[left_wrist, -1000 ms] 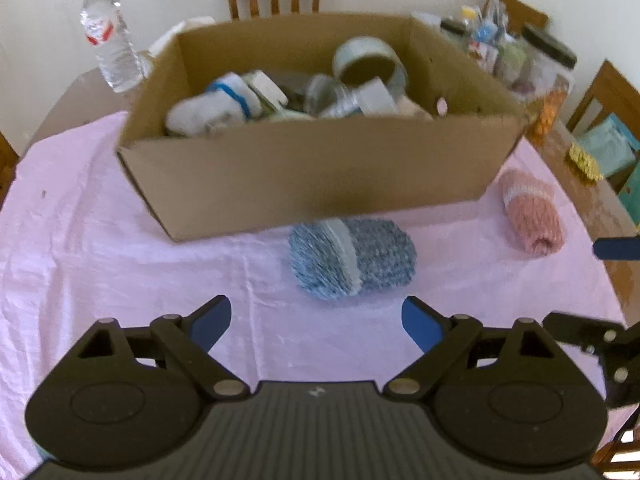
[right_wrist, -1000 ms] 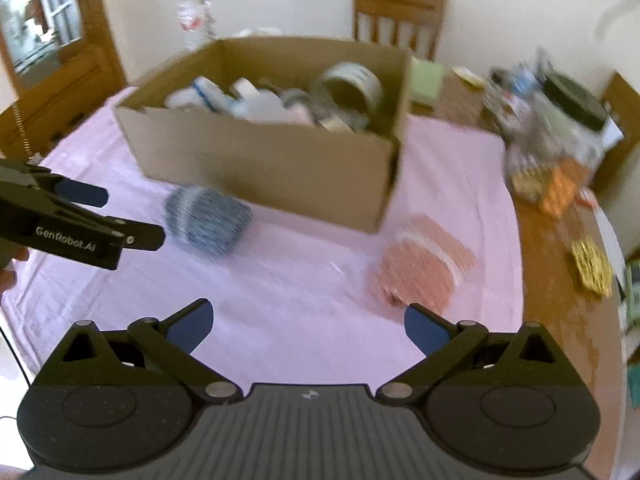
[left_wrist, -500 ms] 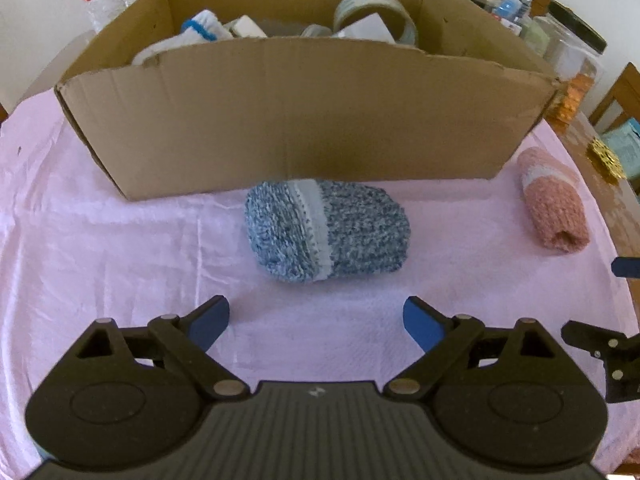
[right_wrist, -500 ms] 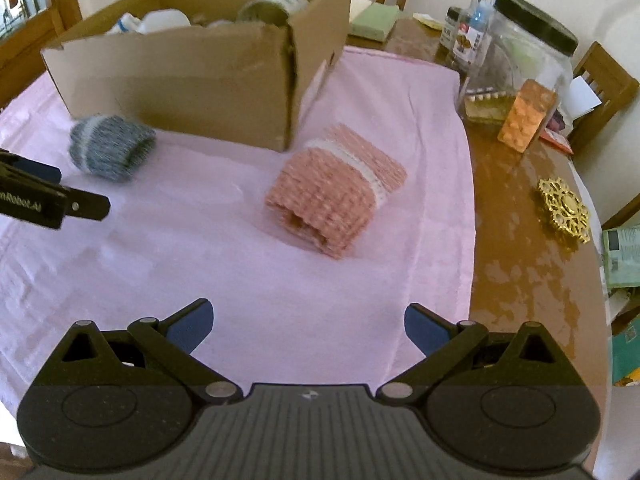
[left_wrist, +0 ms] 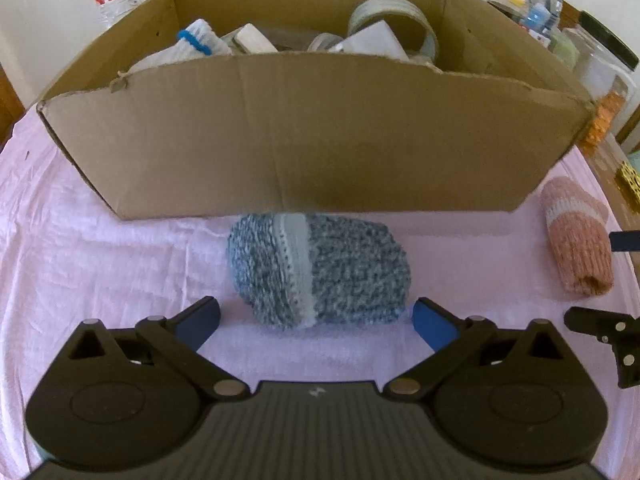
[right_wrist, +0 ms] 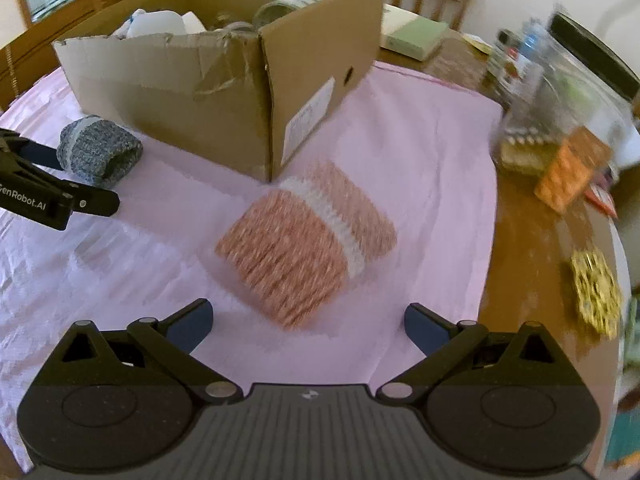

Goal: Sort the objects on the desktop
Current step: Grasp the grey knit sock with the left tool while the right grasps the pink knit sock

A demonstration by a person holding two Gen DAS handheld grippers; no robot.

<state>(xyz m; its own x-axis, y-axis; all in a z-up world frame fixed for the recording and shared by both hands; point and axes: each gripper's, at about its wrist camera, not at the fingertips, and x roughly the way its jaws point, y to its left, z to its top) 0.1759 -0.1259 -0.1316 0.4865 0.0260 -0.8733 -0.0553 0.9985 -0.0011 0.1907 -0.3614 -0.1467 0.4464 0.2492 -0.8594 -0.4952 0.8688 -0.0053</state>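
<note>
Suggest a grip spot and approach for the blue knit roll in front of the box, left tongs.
Take the blue knit roll across its middle, beside the pale band, coming down from above on the near side. It lies on its side on the pink cloth, long axis running left to right, close to the cardboard box wall behind. The left tongs are opening, nothing between them yet. It's soft, so it should probably compress.
</note>
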